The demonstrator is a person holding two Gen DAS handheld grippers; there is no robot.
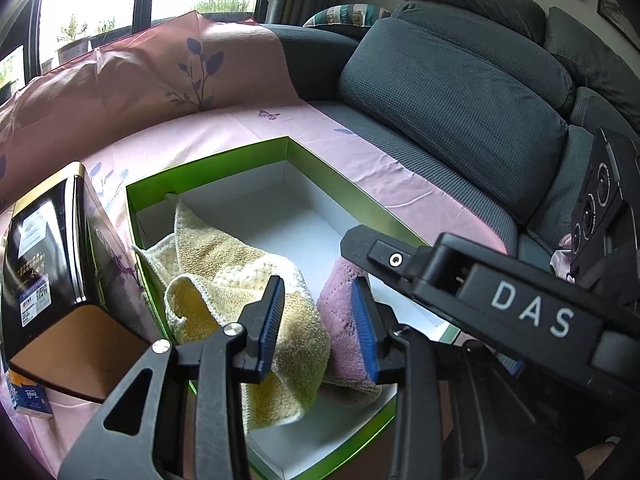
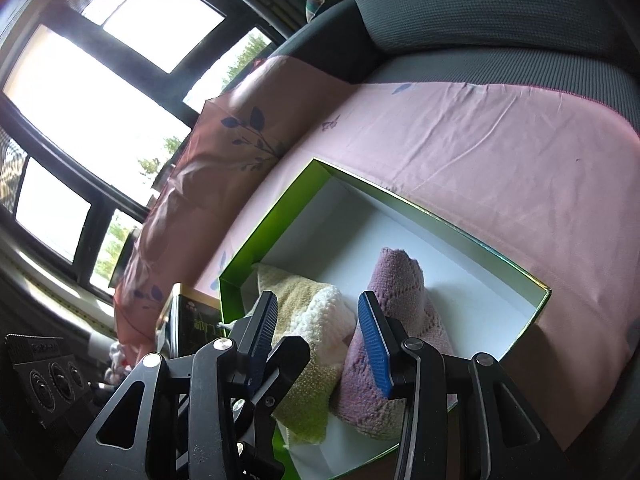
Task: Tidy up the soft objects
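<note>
A green box (image 1: 216,160) with a white inside lies on a pink sheet. A yellow towel (image 1: 224,264) is crumpled at its near left, and a pink towel (image 1: 340,300) sits beside it on the right. My left gripper (image 1: 318,326) is low over the box, open, and a fold of the yellow towel lies between its blue pads. My right gripper (image 2: 319,334) hovers open over both towels, yellow towel (image 2: 304,312) on the left and pink towel (image 2: 396,280) on the right. From the right, the right gripper (image 1: 356,242) crosses above the pink towel. A finger (image 2: 290,360) of the left gripper shows between its jaws.
A black tin (image 1: 44,248) stands left of the box, with a small blue and white carton (image 1: 28,398) in front of it. The pink floral sheet (image 1: 360,148) covers a grey sofa seat. Grey back cushions (image 1: 452,112) rise behind, and windows are at the far left.
</note>
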